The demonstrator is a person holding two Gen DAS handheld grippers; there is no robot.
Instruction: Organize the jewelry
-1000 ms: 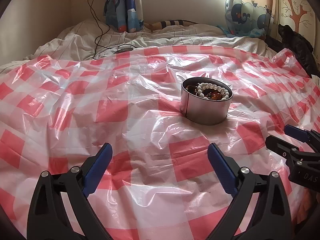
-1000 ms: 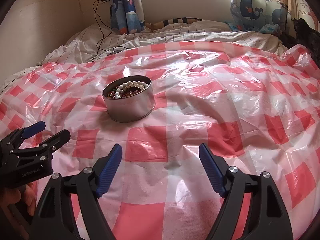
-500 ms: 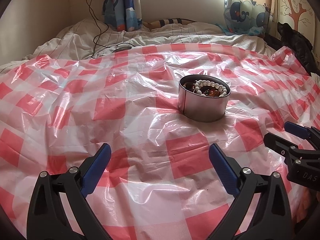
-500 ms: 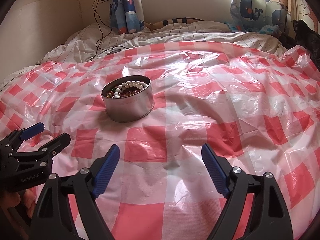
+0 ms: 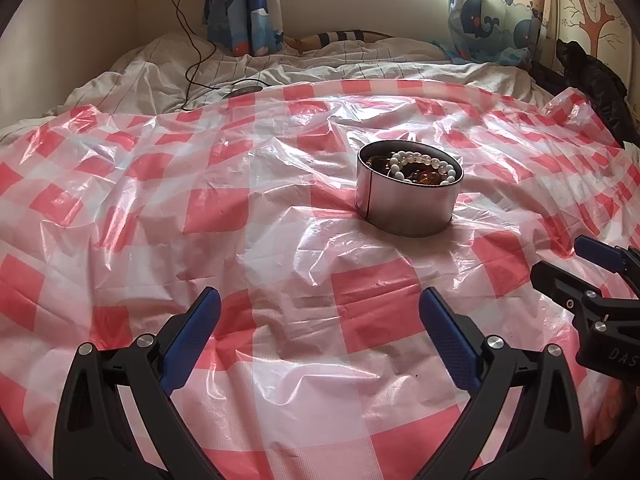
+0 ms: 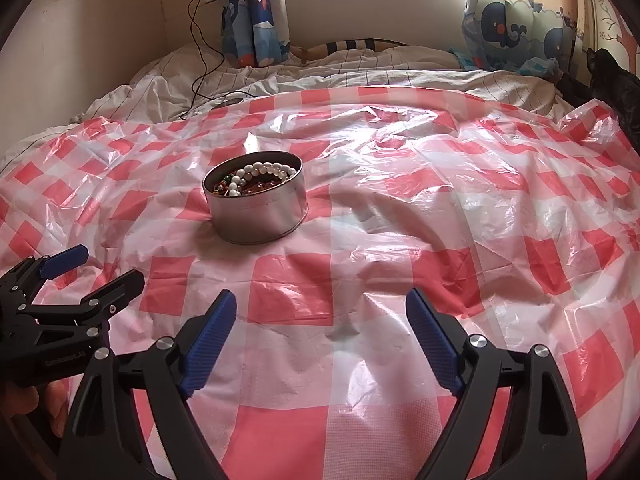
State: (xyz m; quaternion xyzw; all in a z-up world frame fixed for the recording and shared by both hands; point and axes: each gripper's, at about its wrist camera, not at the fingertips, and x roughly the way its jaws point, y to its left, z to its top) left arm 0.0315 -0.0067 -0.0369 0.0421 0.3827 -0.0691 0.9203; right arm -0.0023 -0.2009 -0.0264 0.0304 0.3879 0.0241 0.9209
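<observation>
A round silver tin [image 5: 406, 210] stands on the red-and-white checked plastic sheet [image 5: 200, 200]. It holds a white bead bracelet [image 5: 424, 162] and amber and dark beads. The tin also shows in the right wrist view [image 6: 258, 220], with the white beads [image 6: 260, 172] on top. My left gripper [image 5: 320, 320] is open and empty, low over the sheet, short of the tin and to its left. My right gripper [image 6: 320, 320] is open and empty, short of the tin and to its right. Each gripper shows at the edge of the other's view, the right one [image 5: 576, 264] and the left one [image 6: 92, 270].
The sheet covers a bed with a rumpled white quilt [image 5: 320, 64] behind it. A black charger cable [image 5: 192, 48] runs down from a wall socket onto the quilt. Whale-print curtains [image 6: 256, 12] hang at the back. A dark garment [image 5: 592, 76] lies at the far right.
Both grippers have drawn back a little and risen slightly, so the tin sits a bit farther off. Jaws stay open and empty. The tin has not moved.
</observation>
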